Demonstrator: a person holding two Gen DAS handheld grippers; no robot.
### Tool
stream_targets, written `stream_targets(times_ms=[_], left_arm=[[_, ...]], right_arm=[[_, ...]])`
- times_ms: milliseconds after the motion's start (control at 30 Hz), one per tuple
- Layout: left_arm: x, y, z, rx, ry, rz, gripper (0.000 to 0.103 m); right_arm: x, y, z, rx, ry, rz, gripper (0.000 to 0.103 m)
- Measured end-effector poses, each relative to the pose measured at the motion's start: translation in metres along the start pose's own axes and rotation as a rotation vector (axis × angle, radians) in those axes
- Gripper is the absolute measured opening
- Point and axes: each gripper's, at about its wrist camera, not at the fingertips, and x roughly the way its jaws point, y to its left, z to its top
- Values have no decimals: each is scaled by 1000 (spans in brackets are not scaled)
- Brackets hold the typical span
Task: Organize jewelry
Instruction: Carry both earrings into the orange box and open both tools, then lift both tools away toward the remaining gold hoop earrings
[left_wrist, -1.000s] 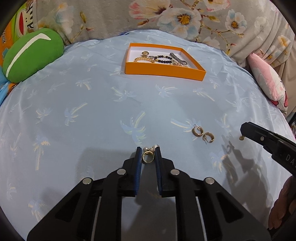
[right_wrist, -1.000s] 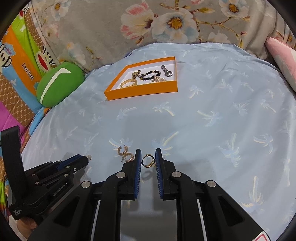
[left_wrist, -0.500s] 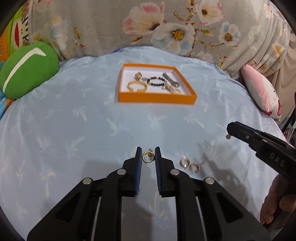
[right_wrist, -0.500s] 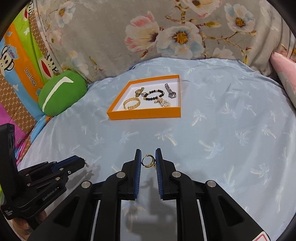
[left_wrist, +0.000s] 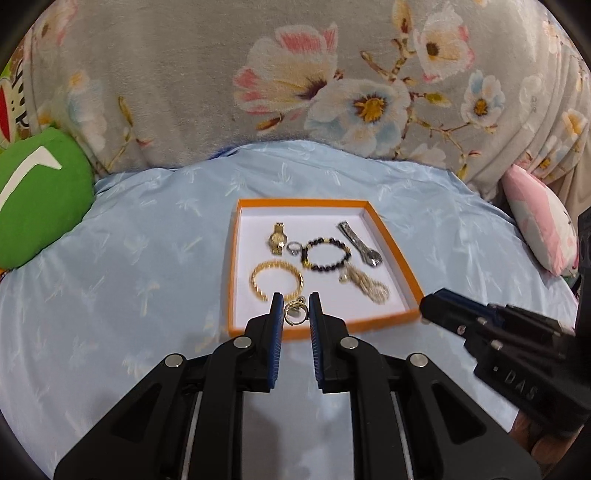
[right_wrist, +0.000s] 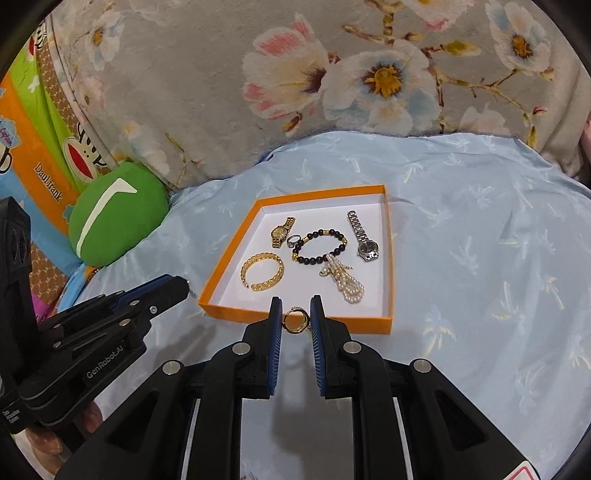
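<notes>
While each claw pinches a gold earring, both hang over the orange tray's near rim: left claw, right claw, left earring, right earring, tray.

Hmm, that runs long; the text proper:

While both hover at the orange tray, left claw and right claw each pinch an earring.

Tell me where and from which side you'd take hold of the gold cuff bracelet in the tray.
Grip the cuff across its solid band at the far or left side, coming straight down from above. It lies flat on the tray floor with its gap toward the near edge, so jaws can straddle the band, one inside the loop, one outside. I'd avoid the right side, close to the bead bracelet.
</notes>
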Motion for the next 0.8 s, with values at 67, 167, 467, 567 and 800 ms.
stream_targets(times_ms=[67,167,467,567,800], left_arm=[[19,3,7,-21,9,-15,13],[43,6,11,-30,21,-8,13],[81,12,6,-44,53,16,18],[77,13,5,-51,36,35,36],[30,21,-1,-45,-25,54,36]], right_arm=[[17,-2,7,2,4,4,14],[38,-6,12,12,22,19,14],[63,-15,9,15,29,-12,17],[55,-18,11,22,11,-14,17],[-1,-16,1,6,-50,-30,18]])
